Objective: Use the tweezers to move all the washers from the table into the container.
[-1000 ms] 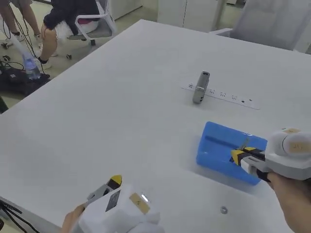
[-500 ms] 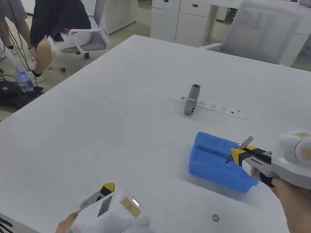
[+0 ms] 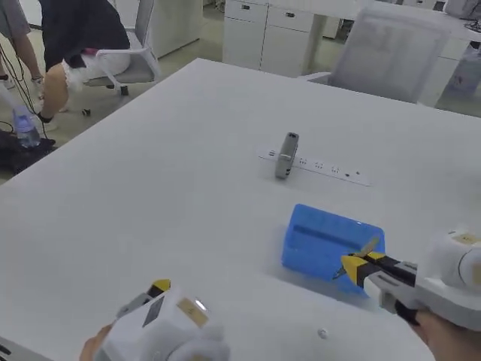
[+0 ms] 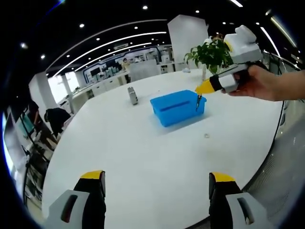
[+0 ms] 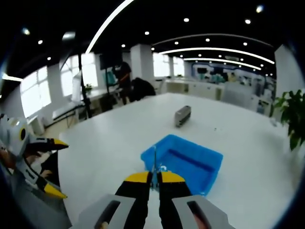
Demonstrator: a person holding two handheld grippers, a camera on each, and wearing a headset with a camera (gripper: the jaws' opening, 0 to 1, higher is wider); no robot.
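Right hand-held gripper (image 3: 353, 267): pinching the tweezers (image 3: 367, 248), tips over the blue container (image 3: 316, 233).
Left hand-held gripper (image 4: 157, 175): spread, empty.
Washer (image 3: 322, 333): on the counter (image 3: 188, 188), near the container.

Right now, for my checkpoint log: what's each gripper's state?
Left gripper: open, empty.
Right gripper: shut on the tweezers, tips over the container.
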